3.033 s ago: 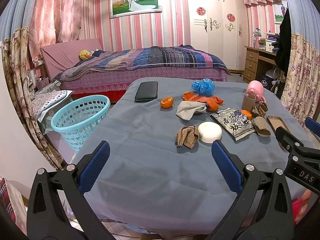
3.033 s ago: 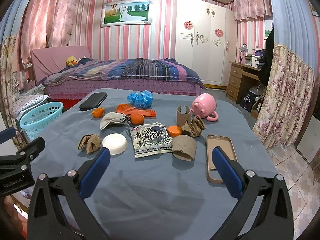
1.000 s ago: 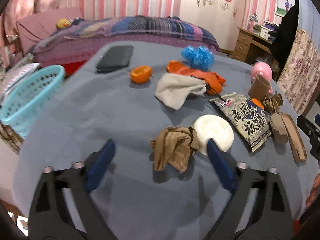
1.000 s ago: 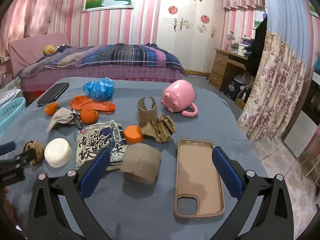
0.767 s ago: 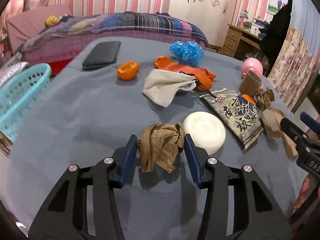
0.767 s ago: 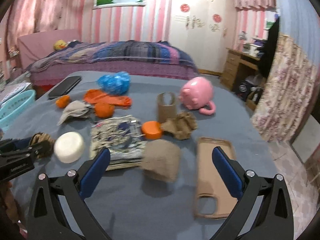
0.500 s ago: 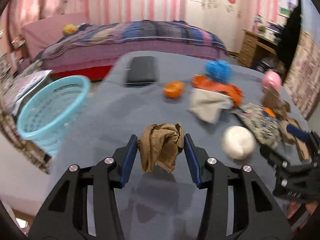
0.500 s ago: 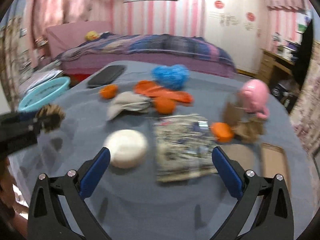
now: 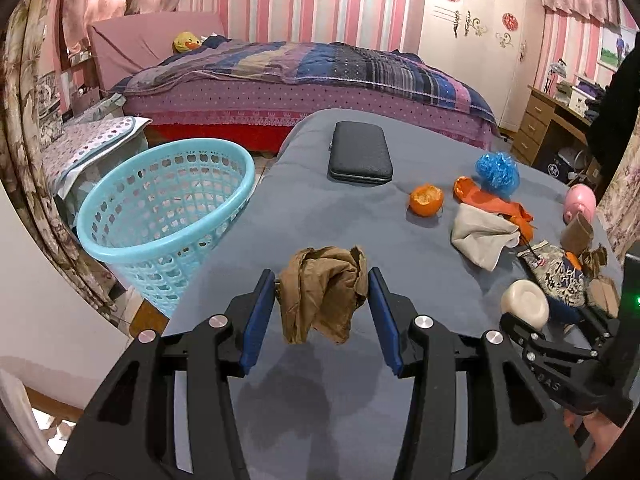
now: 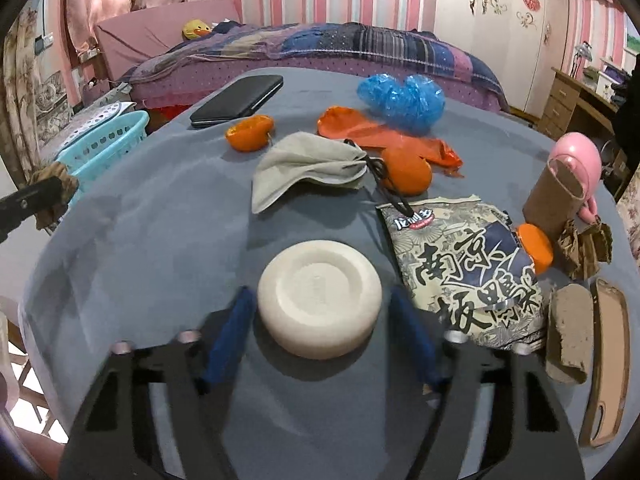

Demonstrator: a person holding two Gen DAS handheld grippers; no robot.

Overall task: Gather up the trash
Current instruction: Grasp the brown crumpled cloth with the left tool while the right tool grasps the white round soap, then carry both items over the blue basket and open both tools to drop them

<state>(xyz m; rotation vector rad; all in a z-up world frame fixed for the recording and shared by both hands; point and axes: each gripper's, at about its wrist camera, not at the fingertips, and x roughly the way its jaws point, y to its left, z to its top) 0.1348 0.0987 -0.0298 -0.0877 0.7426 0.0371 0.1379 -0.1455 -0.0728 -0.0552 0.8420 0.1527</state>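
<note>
My left gripper (image 9: 322, 304) is shut on a crumpled brown paper wad (image 9: 322, 292), held above the grey table (image 9: 320, 216) near its left edge. A light blue basket (image 9: 164, 208) stands on the floor just left of it. In the right wrist view a white round puck (image 10: 320, 304) lies on the table between the blurred fingers of my right gripper (image 10: 322, 334). Its jaws are closing, with a thin gap still showing on each side. The left gripper and its wad (image 10: 52, 196) show at that view's left edge.
Behind the puck lie a grey cloth (image 10: 308, 168), orange peel (image 10: 250, 132), an orange (image 10: 406, 170), a blue bag (image 10: 400, 96) and a black case (image 10: 238, 100). To the right are a snack bag (image 10: 460, 264), a cardboard tube (image 10: 554, 196), a pink mug (image 10: 576, 164) and a phone case (image 10: 604, 360).
The left gripper shut on the brown wad, lifted it and swung left toward the basket. The right gripper moved left from the flattened tube to the white puck and its jaws narrowed.
</note>
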